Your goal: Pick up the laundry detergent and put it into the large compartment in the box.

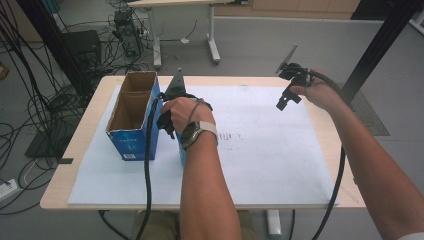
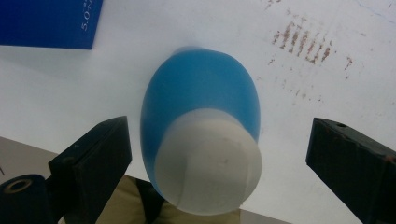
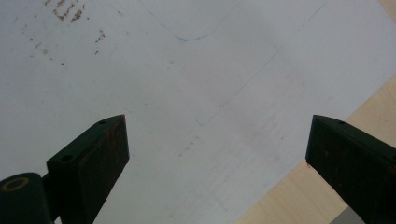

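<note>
A blue bottle (image 2: 201,93) with a white cap (image 2: 210,168) stands on the white sheet, cap toward the camera in the left gripper view. My left gripper (image 2: 217,140) hangs over it with a jaw on each side, and gaps show between both pads and the bottle, so it is open. In the high view the left hand covers my left gripper (image 1: 167,120), and a sliver of the bottle (image 1: 181,154) shows beside the wrist. My right gripper (image 1: 282,102) is held above the sheet's far right, open with nothing between its jaws (image 3: 217,140).
An open-topped blue cardboard box (image 1: 132,115) stands just left of the left hand; its blue side (image 2: 46,23) shows in the left gripper view. A white sheet (image 1: 270,150) covers most of the wooden table (image 1: 75,150). Faint brown marks (image 2: 303,39) stain the sheet.
</note>
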Tool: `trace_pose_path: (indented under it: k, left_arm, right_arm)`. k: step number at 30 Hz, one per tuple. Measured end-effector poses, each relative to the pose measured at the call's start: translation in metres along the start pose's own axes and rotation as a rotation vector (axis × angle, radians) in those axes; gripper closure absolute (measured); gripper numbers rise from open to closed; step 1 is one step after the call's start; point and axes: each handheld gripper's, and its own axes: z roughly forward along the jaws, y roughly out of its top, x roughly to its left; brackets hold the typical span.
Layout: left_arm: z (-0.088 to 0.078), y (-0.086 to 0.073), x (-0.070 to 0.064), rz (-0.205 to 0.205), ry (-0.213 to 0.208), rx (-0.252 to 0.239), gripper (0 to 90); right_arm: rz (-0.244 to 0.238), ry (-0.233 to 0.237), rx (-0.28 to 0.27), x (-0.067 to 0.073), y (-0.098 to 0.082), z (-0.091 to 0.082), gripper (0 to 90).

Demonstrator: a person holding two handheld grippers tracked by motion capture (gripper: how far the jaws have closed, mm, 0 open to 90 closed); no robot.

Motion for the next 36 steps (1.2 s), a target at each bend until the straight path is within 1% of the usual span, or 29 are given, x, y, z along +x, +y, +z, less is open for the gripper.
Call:
trace_pose_path:
  k: [5,7,12,18,21,23,24,26,30,36]
  left_arm:
    - [0.003,0.001,0.001,0.006,0.005,0.006,7.8]
    - [0.004,0.001,0.002,0.001,0.006,0.003,8.3]
    - [0.010,0.002,0.002,0.007,0.009,0.011,8.9]
    - [0.013,0.001,0.002,0.018,0.018,0.005,10.9]
    - [0.016,0.001,0.002,0.012,0.018,0.005,11.4]
    - [0.018,0.002,0.002,0.019,0.021,0.010,11.5]
    - [0.019,0.000,0.001,0.018,0.025,0.003,11.6]
    - [0.021,0.001,-0.001,0.020,0.028,0.006,11.7]
    - [0.026,0.001,-0.004,0.027,0.040,0.006,13.0]
    - [0.029,0.002,-0.005,0.029,0.045,0.004,14.5]
  right_arm:
    - [-0.003,0.001,0.001,0.001,0.000,0.001,5.9]
    - [0.000,0.003,0.003,0.001,0.001,0.002,5.8]
    - [0.000,0.003,0.007,0.001,0.001,0.005,5.7]
    - [-0.005,0.003,0.005,0.002,0.001,0.004,5.7]
    - [-0.008,0.003,0.004,0.003,0.000,0.004,5.7]
    - [-0.008,0.003,0.002,0.003,0.000,0.004,5.6]
    - [-0.008,0.003,0.002,0.004,0.000,0.004,5.6]
    - [-0.007,0.006,-0.008,0.004,-0.002,0.004,5.6]
    - [-0.004,0.013,-0.002,0.002,-0.004,0.009,5.7]
    - [0.000,0.020,0.000,-0.001,-0.005,0.013,5.7]
